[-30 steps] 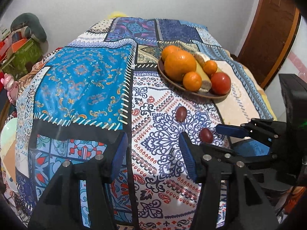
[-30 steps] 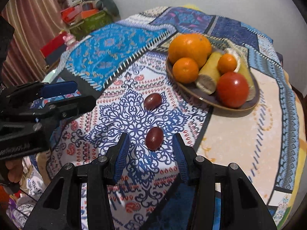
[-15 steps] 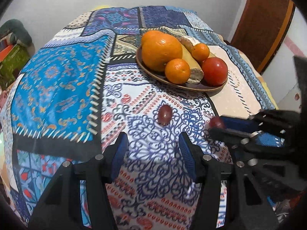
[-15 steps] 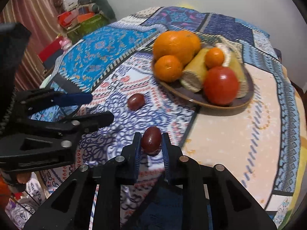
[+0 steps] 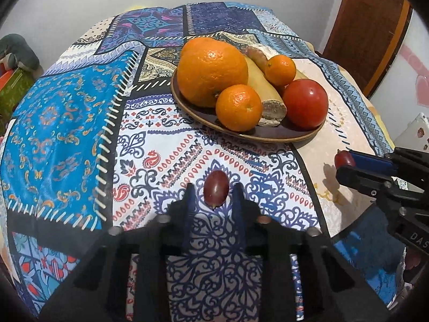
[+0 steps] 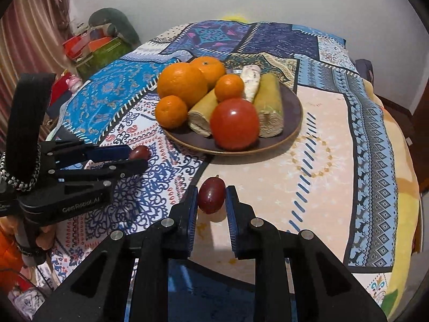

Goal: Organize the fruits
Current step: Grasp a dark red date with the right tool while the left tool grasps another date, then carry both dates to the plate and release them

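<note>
My left gripper (image 5: pixel 215 187) is shut on a dark red grape (image 5: pixel 216 191), held just above the patterned cloth in front of the brown plate (image 5: pixel 268 135). My right gripper (image 6: pixel 211 190) is shut on a second dark red grape (image 6: pixel 211 194), lifted over the beige part of the cloth. The plate holds a big orange (image 5: pixel 211 71), two small mandarins (image 5: pixel 238 107), a red tomato (image 5: pixel 305 103) and cut banana pieces (image 5: pixel 264 94). The right gripper and its grape show at the right of the left wrist view (image 5: pixel 344 159); the left gripper and its grape show at the left of the right wrist view (image 6: pixel 139 153).
The round table is covered by a patchwork cloth (image 5: pixel 67 112) that drops off at the edges. A wooden door (image 5: pixel 370 26) stands at the right. Boxes and a stuffed toy (image 6: pixel 107 37) lie beyond the table's left side.
My left gripper has moved forward and closed on the nearer grape. My right gripper, shut on its grape, has lifted it and carried it right, nearer the plate.
</note>
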The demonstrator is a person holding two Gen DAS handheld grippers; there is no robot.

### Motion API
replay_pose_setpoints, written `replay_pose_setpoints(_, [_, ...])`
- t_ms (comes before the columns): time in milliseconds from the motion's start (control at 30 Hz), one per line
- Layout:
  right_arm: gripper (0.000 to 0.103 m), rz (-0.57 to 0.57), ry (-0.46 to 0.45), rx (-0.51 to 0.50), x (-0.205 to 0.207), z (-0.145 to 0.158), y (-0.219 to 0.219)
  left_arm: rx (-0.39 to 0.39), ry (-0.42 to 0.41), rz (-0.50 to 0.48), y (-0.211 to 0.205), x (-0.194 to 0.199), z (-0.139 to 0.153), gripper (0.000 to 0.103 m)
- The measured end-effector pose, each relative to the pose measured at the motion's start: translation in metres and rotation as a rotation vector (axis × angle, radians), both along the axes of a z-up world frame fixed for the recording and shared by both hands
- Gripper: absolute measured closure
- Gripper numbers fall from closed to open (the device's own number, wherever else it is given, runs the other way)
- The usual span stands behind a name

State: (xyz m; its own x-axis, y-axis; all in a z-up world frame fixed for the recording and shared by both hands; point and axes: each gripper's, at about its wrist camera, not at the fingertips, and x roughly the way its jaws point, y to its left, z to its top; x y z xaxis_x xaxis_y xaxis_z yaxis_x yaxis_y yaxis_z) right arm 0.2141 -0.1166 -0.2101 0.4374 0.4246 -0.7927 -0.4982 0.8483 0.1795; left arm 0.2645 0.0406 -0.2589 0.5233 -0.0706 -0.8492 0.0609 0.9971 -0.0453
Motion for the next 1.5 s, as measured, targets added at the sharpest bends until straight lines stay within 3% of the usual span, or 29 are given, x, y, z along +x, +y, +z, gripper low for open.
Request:
replay_pose_setpoints(200, [0.084, -0.011, -0.009, 0.010, 0.003, 0.004, -0.007, -0.012, -0.018, -0.001, 0.002, -0.002, 0.009, 0.086])
replay_pose_setpoints(733, [0.084, -0.060, -0.116, 0.067, 0.034, 0.040, -0.022, -0.065, -0.198, -0.024, -0.015, 0.015, 0.079, 0.085])
replay_pose_setpoints(1000, [0.084, -0.051, -0.145, 0.065, 0.057, 0.041, -0.012, -0.072, -0.186, -0.033, -0.030, 0.041, 0.070, 0.085])
replay_pose_setpoints(1433, [0.084, -0.049, -0.088, 0.087, 0.082, 0.017, -0.006, -0.027, -0.161, -0.050, -0.040, 0.060, 0.050, 0.085])
replay_pose_setpoints(1500, [0.084, -0.044, -0.099, 0.081, 0.082, 0.018, -0.004, -0.035, -0.149, -0.047, -0.039, 0.062, 0.048, 0.081])
